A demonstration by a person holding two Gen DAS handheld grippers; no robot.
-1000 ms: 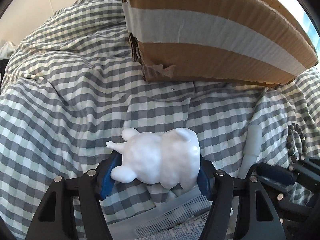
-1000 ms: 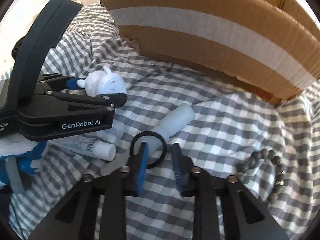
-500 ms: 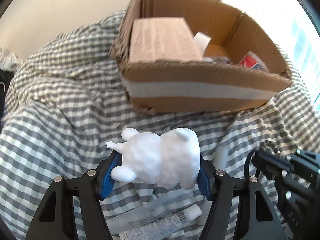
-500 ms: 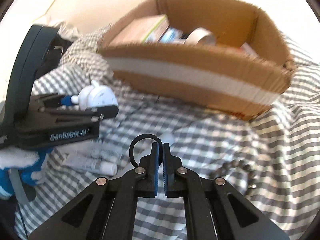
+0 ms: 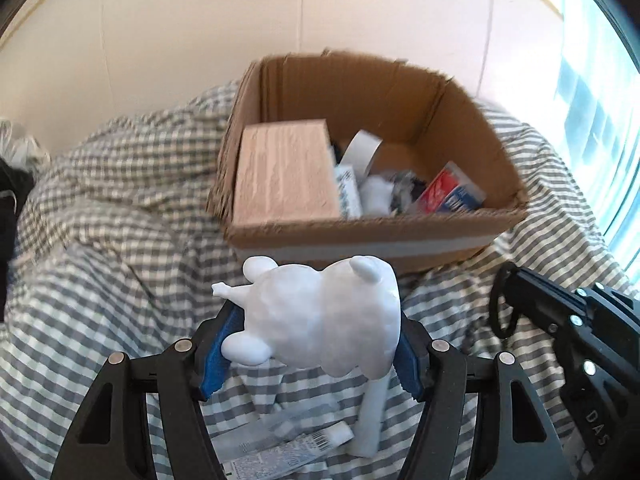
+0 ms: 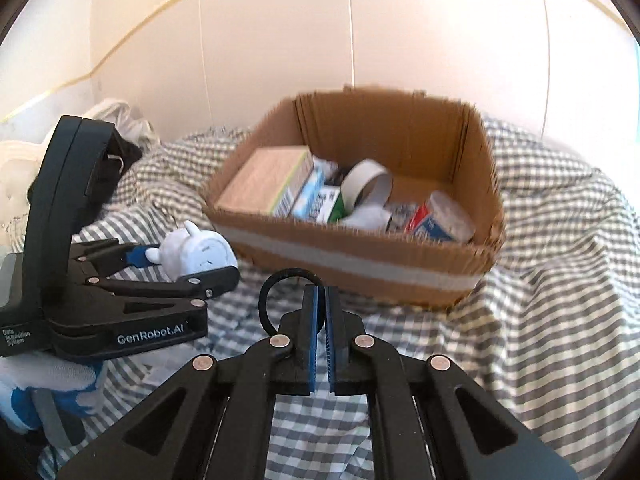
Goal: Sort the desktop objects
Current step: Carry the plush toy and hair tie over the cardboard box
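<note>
Checked cloth [image 5: 100,240] mostly cleared into box [image 5: 360,236]: left gripper [image 5: 310,346] clamped on figurine [image 5: 324,316], right gripper [image 6: 321,322] pinched nearly closed on black ring [image 6: 266,300], both raised short of box; tubes [image 5: 288,446] left on cloth.

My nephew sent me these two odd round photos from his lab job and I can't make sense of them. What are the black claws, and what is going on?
Each picture comes from a camera mounted on a hand-held gripper, looking along its two fingers. A person holds one in each hand. The left gripper is clamped on a white toy figure. The right gripper pinches a black ring. Ahead, on a checked cloth, stands a cardboard box already holding packages and a tape roll. White tubes lie on the cloth below.
</note>
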